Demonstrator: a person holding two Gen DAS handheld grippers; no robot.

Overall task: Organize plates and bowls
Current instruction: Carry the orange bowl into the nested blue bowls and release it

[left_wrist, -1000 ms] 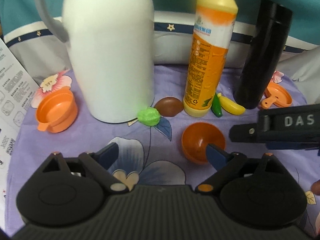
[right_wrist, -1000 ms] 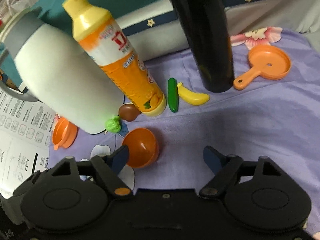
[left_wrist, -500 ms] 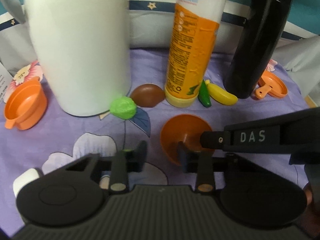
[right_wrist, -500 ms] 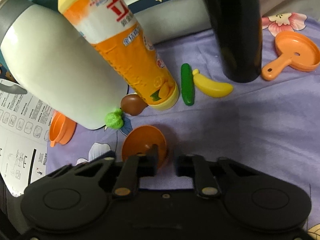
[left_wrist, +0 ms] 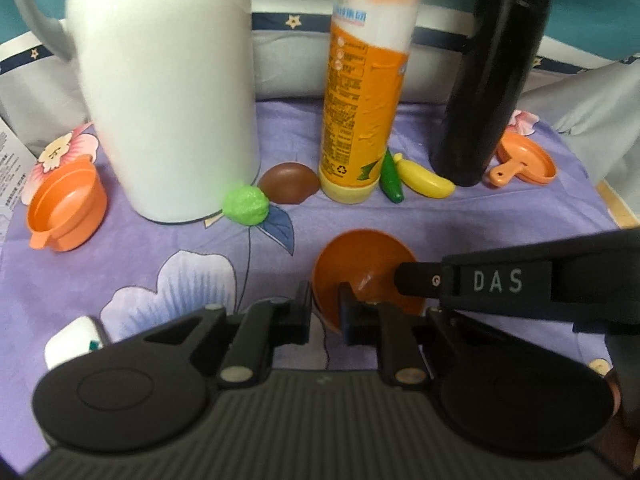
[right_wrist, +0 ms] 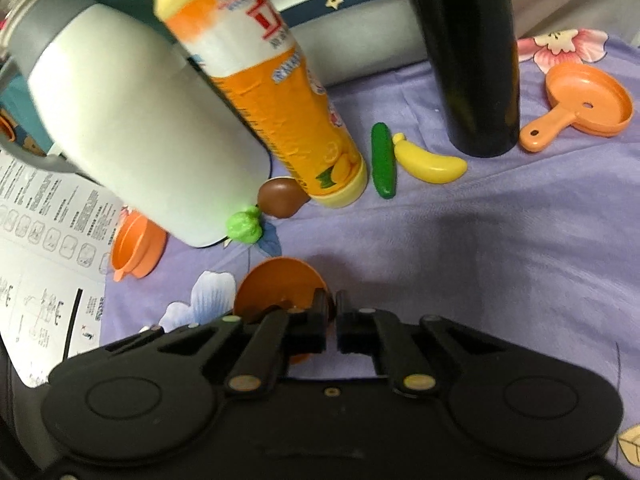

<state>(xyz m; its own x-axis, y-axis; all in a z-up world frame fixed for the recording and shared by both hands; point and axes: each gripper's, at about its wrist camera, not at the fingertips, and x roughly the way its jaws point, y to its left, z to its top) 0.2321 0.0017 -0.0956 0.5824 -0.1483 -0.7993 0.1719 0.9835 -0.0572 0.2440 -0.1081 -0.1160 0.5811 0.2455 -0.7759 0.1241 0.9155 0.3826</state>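
Note:
A small orange bowl sits on the purple flowered cloth, just in front of both grippers. My left gripper is shut on the bowl's left rim, one finger inside and one outside. In the right wrist view, my right gripper is shut on the right rim of the bowl. One of its black fingers reaches into the bowl from the right in the left wrist view. An orange two-handled pot lies far left, and an orange toy pan lies far right.
Behind the bowl stand a white jug, an orange bottle and a black flask. Green and brown toy foods, a cucumber and a banana lie at their bases. A printed leaflet lies left.
Both grippers went from wide open to shut on opposite sides of the orange bowl's rim. Both drew slightly closer to the bowl.

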